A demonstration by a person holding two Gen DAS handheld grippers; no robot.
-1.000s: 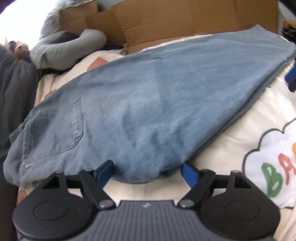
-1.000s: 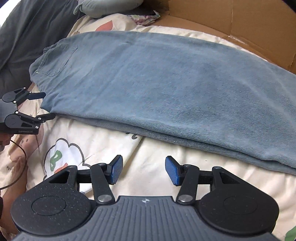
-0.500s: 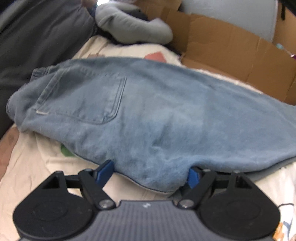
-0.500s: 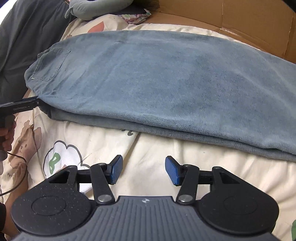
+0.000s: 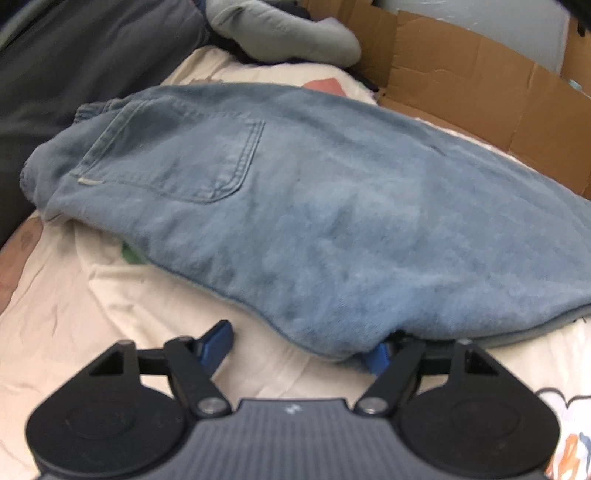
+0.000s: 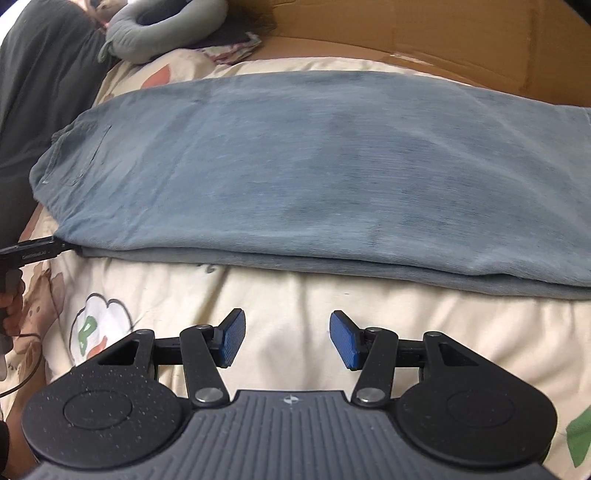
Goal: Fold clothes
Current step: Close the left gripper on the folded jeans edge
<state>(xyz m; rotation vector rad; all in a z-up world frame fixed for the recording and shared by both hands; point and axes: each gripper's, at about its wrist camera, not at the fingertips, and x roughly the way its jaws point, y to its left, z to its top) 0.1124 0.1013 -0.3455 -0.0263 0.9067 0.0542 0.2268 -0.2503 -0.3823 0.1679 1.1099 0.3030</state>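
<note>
A bed [image 6: 295, 306] under a cream cartoon-printed sheet carries everything, with brown cardboard [image 5: 480, 92] along its far edge and a dark grey cover [image 5: 74, 66] at its left edge. The jeans [image 6: 314, 166] lie lengthwise across the bed, folded leg over leg, waistband and back pocket [image 5: 177, 147] toward the left edge. A grey neck pillow [image 6: 166, 29] sits near the far left corner. The left tool [image 5: 299, 347] sits at the jeans' near edge: its jaws have just been closing, the right pad is tucked under the denim, the left pad is clear on the sheet, so nothing is pinched. The right tool [image 6: 287, 339] hovers released over bare sheet, just short of the jeans' near edge.
</note>
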